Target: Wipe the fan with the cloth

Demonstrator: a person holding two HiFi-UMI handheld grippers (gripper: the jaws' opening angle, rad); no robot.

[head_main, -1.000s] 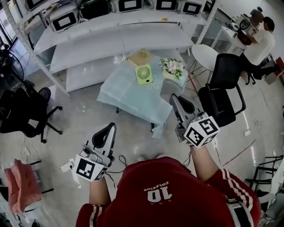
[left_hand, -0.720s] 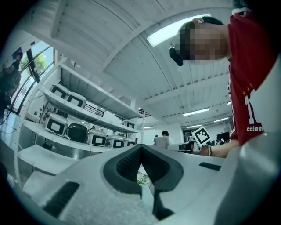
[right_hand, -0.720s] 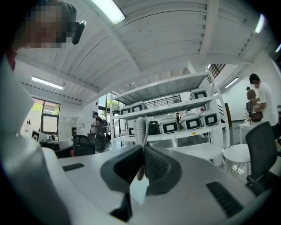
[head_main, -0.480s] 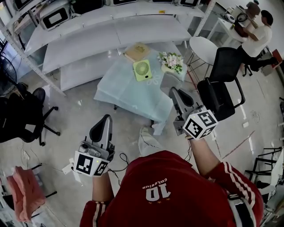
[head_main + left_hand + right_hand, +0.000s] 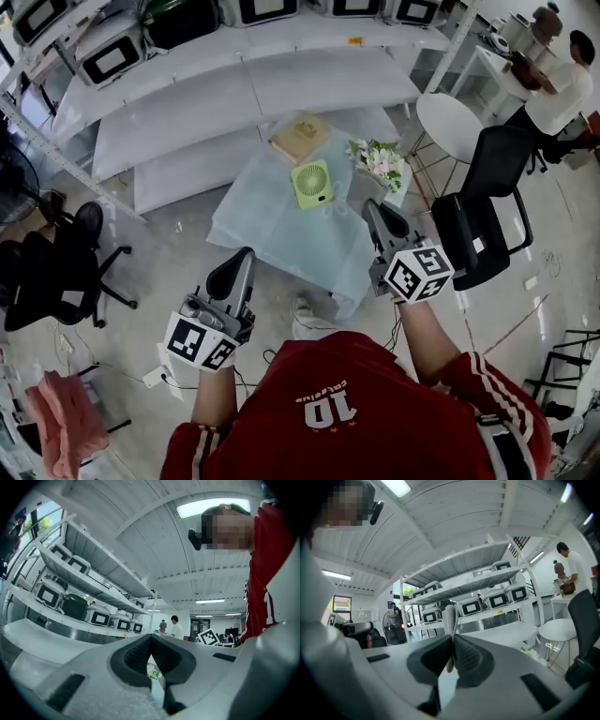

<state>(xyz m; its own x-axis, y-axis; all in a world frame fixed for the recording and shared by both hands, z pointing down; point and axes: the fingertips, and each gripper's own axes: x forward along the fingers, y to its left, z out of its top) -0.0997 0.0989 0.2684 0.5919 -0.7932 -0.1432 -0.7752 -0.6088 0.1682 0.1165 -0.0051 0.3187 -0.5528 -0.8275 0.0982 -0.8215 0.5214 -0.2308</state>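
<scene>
A low counter (image 5: 281, 234), draped in a pale blue cover, is seen ahead of the person, in front of long white shelves (image 5: 234, 94). The green fan (image 5: 312, 183) is found on the far half of that counter, between a tan flat thing (image 5: 300, 138) behind it and a bunch of flowers (image 5: 380, 161) to its right. The fan's round grille is turned up toward the head view, and no clear long axis is offered by its squarish body.

Both grippers are held short of the counter's near edge, well apart from the fan, which lies forward of both. The right gripper (image 5: 378, 214) is judged nearer to it than the left gripper (image 5: 240, 262), whose reach would have to cross the counter diagonally. In each gripper view the jaws are seen pressed together with nothing gripped.

Whether the tan thing is the cloth cannot be told; a pink fabric (image 5: 61, 422) is also draped on a chair far to the left. Whether the fan stands tilted or lies flat is not settled. The fan is shown in neither gripper view.
</scene>
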